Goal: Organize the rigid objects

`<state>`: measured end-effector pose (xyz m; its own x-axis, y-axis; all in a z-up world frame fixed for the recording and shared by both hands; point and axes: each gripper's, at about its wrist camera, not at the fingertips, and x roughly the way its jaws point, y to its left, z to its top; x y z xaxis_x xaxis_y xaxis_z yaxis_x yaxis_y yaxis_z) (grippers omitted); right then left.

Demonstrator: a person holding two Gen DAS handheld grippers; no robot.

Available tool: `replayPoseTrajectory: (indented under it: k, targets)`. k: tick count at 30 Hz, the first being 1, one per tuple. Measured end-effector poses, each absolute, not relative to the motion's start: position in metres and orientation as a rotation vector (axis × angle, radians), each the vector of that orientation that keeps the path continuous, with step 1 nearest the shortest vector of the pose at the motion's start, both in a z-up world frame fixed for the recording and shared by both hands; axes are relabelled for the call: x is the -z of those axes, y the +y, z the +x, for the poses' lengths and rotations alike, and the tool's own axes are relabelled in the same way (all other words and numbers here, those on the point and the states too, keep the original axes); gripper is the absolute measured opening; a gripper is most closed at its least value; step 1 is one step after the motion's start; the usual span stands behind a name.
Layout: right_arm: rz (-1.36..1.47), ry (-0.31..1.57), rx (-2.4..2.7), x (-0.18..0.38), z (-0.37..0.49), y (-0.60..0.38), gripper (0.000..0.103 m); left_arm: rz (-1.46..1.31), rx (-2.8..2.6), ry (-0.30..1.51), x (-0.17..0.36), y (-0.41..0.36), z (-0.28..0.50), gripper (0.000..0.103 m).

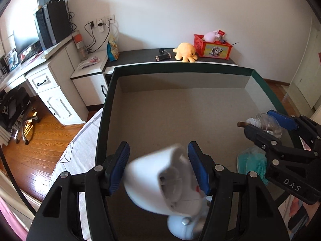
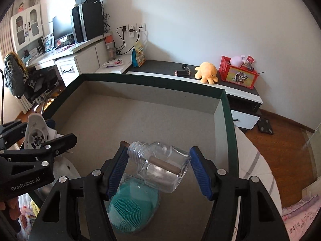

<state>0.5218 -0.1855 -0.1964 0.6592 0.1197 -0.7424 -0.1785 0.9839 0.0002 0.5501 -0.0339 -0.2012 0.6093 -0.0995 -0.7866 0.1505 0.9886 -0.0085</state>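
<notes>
A white plastic fan-like gadget (image 1: 160, 180) sits between the blue pads of my left gripper (image 1: 158, 146). It is motion-blurred while the fingers are sharp, so it looks loose in the jaws. My right gripper (image 2: 158, 149) is shut on a clear glass bottle (image 2: 164, 164) lying crosswise, with a brown wooden stick (image 2: 164, 163) along it. Both grippers hover over a large green-rimmed box (image 2: 226, 120) with a grey floor. The left wrist view shows the right gripper (image 1: 258, 120) and bottle (image 1: 260, 120) at the right. The right wrist view shows the gadget (image 2: 36, 132) at the left edge.
A teal bristled pad in clear packaging (image 2: 128, 206) lies on the box floor under the bottle. Another white item (image 1: 180, 227) lies below the left gripper. Behind the box, a black-topped cabinet (image 1: 140, 56) carries a yellow plush octopus (image 1: 185, 52) and a red crate (image 1: 212, 48).
</notes>
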Motion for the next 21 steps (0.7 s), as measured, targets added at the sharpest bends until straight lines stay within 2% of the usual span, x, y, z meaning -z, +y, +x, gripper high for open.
replayPoseTrajectory:
  k: [1, 3, 4, 5, 6, 8, 15, 21]
  targets:
    - [-0.072, 0.835, -0.164, 0.197, 0.520, -0.187, 0.066, 0.055, 0.148, 0.899, 0.200, -0.034, 0.548, 0.075]
    - [-0.051, 0.838, -0.165, 0.195, 0.518, -0.190, 0.068, 0.049, 0.162, 0.876, 0.193, -0.031, 0.541, 0.078]
    - [-0.039, 0.830, -0.158, 0.192, 0.514, -0.193, 0.077, 0.053, 0.160, 0.864, 0.187, -0.031, 0.533, 0.080]
    - [-0.039, 0.821, -0.153, 0.187, 0.509, -0.194, 0.081, 0.057, 0.163, 0.844, 0.180, -0.031, 0.525, 0.083]
    - [-0.038, 0.802, -0.156, 0.180, 0.501, -0.195, 0.081, 0.057, 0.165, 0.818, 0.173, -0.030, 0.517, 0.086]
    - [-0.023, 0.759, -0.156, 0.164, 0.484, -0.196, 0.081, 0.052, 0.147, 0.753, 0.154, -0.027, 0.494, 0.099]
    - [0.011, 0.598, -0.153, 0.108, 0.386, -0.198, 0.089, 0.020, 0.106, 0.530, 0.099, -0.009, 0.382, 0.103]
    - [0.023, 0.466, -0.155, 0.081, 0.293, -0.187, 0.093, 0.041, 0.052, 0.425, 0.081, 0.000, 0.285, 0.103]
